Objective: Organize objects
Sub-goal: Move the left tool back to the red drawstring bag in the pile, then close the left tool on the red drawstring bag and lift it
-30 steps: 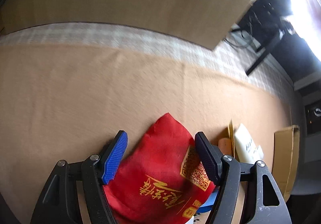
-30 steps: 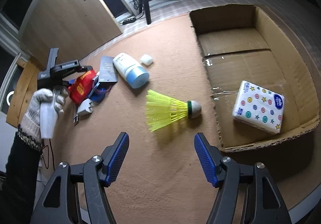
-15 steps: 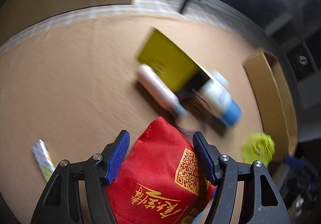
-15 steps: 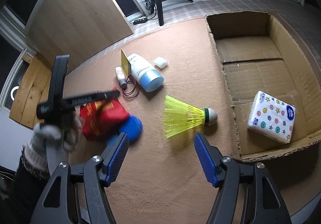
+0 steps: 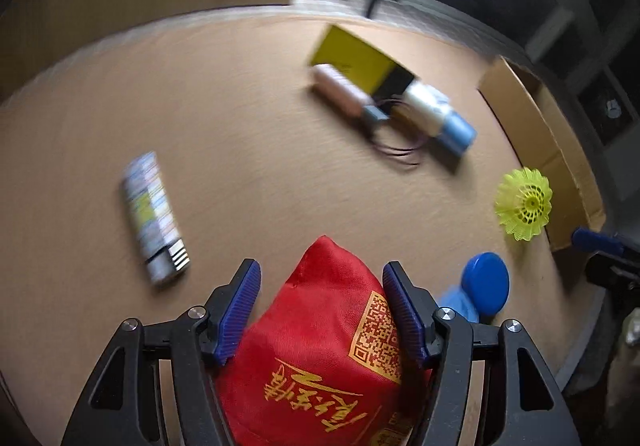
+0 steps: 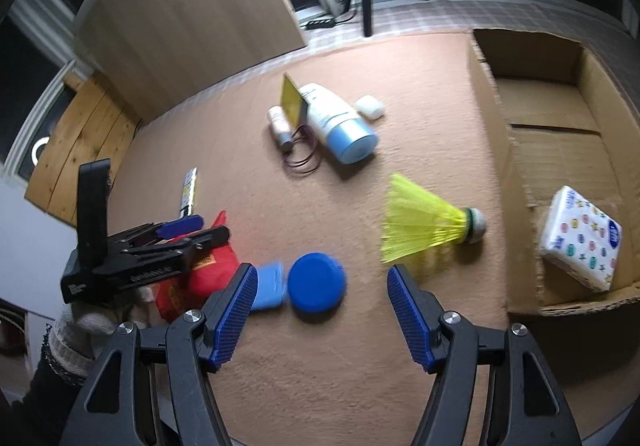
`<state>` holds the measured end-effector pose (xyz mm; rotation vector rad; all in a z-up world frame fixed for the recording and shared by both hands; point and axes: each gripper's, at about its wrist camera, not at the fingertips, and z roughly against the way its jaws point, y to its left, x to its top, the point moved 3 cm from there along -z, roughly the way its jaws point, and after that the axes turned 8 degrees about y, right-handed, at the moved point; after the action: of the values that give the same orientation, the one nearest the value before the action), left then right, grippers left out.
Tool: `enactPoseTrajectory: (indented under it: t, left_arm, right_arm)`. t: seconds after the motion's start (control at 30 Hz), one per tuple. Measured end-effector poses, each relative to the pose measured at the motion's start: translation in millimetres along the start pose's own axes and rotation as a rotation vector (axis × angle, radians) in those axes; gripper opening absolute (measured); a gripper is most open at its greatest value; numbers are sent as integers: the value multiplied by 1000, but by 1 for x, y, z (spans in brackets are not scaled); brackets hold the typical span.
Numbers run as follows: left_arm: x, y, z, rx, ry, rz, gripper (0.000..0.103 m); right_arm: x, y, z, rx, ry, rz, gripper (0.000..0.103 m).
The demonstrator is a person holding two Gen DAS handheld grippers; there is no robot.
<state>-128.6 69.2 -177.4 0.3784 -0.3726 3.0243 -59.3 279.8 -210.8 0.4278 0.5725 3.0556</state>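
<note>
My left gripper is shut on a red fabric pouch with gold print and holds it above the tan table; both also show at the left of the right wrist view. My right gripper is open and empty, low over the table near a blue round lid. A yellow shuttlecock lies beside an open cardboard box, which holds a white tissue pack.
A white bottle with a blue cap, a yellow card, a small tube, a wire loop and a white case lie mid-table. A patterned stick pack lies left. A light blue pad sits by the lid.
My left gripper has lifted the red pouch off the pile and swung it toward the right. The blue lid and pad are now uncovered. My right gripper has shifted left and nearer.
</note>
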Motion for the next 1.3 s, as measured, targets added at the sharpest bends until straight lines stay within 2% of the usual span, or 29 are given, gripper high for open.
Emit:
enactPoseTrajectory:
  t: [0.1, 0.23, 0.3, 0.43, 0.57, 0.83, 0.97, 1.2, 1.3]
  left_arm:
    - [-14, 12, 15, 12, -24, 22, 67]
    - [-31, 30, 41, -15, -63, 83, 67]
    - [-45, 41, 51, 2, -81, 110, 67]
    - [-64, 58, 53, -15, -66, 144, 69]
    - [-75, 55, 51, -77, -52, 158, 69]
    - [-86, 15, 40, -130, -6, 50, 69]
    - [-90, -4, 29, -183, 27, 9, 69]
    - [-86, 4, 46, -120, -14, -33, 74]
    - [-80, 3, 43, -115, 2, -58, 74]
  right_arm:
    - [-3, 13, -12, 12, 23, 33, 64]
    - [-9, 35, -27, 31, 55, 85, 64]
    - [-13, 46, -38, 59, 81, 107, 64]
    - [-20, 58, -60, 123, 152, 116, 64]
    - [-26, 61, -81, 151, 207, 95, 64]
    - [-24, 59, -83, 133, 193, 83, 64]
    - [-24, 50, -80, 120, 187, 58, 64]
    - [-30, 43, -69, 131, 183, 18, 64]
    - [-30, 43, -73, 137, 198, 6, 64]
